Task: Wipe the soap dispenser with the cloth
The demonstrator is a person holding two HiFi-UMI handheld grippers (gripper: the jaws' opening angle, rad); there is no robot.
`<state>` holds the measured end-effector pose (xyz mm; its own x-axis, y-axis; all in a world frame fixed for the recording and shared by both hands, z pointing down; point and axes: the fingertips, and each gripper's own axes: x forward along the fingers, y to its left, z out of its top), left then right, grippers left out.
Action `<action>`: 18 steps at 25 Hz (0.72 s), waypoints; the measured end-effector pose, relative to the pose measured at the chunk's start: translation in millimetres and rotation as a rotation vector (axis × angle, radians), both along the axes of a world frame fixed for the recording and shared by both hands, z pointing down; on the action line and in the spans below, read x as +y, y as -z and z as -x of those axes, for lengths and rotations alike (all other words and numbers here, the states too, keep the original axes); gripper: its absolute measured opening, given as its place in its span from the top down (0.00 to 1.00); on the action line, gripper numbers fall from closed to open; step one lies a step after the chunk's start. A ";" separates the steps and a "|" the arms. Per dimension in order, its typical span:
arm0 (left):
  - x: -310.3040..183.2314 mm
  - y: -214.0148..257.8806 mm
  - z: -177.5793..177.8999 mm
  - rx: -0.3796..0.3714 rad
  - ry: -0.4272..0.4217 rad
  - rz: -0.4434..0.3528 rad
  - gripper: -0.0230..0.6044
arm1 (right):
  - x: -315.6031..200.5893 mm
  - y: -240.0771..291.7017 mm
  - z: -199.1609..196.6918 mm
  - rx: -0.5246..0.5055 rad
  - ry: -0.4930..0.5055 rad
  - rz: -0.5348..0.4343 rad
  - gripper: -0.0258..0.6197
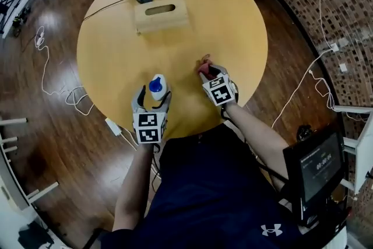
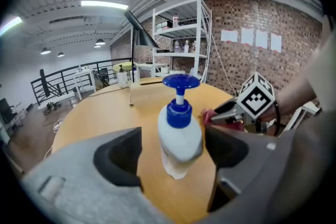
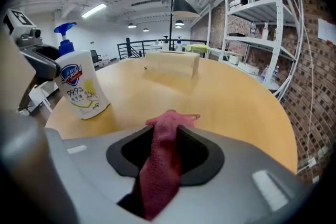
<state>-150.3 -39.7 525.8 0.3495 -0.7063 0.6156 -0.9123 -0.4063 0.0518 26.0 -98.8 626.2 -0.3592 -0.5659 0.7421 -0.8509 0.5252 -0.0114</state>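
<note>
The left hand-held gripper (image 1: 153,100) has its jaws wide apart. The soap dispenser (image 2: 180,139) stands between them on the table (image 1: 175,49), close to the table's near edge, with a gap showing at the left jaw. The right hand-held gripper (image 3: 167,126) has its jaws slightly apart, and the red cloth (image 3: 164,165) lies in the narrow gap and pokes out past the tips, further right along that edge. A wooden box (image 1: 161,14) sits toward the table's far edge.

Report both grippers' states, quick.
Left gripper: open, soap dispenser between its fingers, ungripped.
Right gripper: open, cloth between its fingers.
</note>
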 end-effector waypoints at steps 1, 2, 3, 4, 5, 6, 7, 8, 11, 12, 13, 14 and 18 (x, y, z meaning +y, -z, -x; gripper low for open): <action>-4.5 -4.1 2.2 -0.021 0.004 0.002 0.37 | -2.2 -3.0 1.6 -0.020 0.017 0.013 0.78; -8.9 -7.9 2.8 -0.036 0.003 0.006 0.37 | -3.7 -3.0 1.9 -0.044 0.030 0.023 0.82; -12.6 -11.6 1.4 -0.046 -0.003 0.013 0.37 | -4.6 1.9 2.2 -0.078 0.037 0.027 0.83; -15.0 -15.4 -0.5 -0.055 -0.010 0.021 0.37 | -5.5 12.4 5.0 -0.126 0.041 0.024 0.83; -15.9 -19.6 -2.2 -0.064 -0.017 0.030 0.38 | -6.5 28.6 11.6 -0.188 0.051 0.013 0.84; -15.4 -23.9 -3.7 -0.072 -0.022 0.036 0.43 | -7.4 49.8 21.6 -0.258 0.071 -0.004 0.84; -14.4 -27.3 -5.6 -0.077 -0.024 0.036 0.53 | -7.7 75.1 33.9 -0.330 0.102 -0.025 0.84; -14.0 -29.4 -8.0 -0.078 -0.026 0.029 0.53 | -6.8 103.2 47.3 -0.395 0.143 -0.050 0.84; -15.9 -31.6 -16.4 -0.069 -0.050 -0.014 0.53 | 6.2 189.4 93.7 -0.514 0.324 -0.147 0.84; -17.1 -32.0 -17.8 -0.062 -0.057 -0.026 0.53 | 14.2 212.0 111.4 -0.522 0.399 -0.179 0.84; -18.2 -32.4 -18.1 -0.053 -0.059 -0.033 0.53 | 23.1 227.8 129.4 -0.510 0.472 -0.203 0.84; -19.0 -32.6 -17.7 -0.045 -0.058 -0.035 0.53 | 31.8 235.9 146.5 -0.481 0.539 -0.217 0.84; -18.2 -34.1 -17.7 -0.029 -0.056 -0.031 0.53 | 52.3 220.3 190.1 -0.287 0.685 -0.209 0.84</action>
<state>-132.6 -57.9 560.0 0.3714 -0.7048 0.6044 -0.8889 -0.4579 0.0121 -164.2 -46.5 405.9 -0.8423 -0.2657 0.4690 -0.3135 0.9492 -0.0252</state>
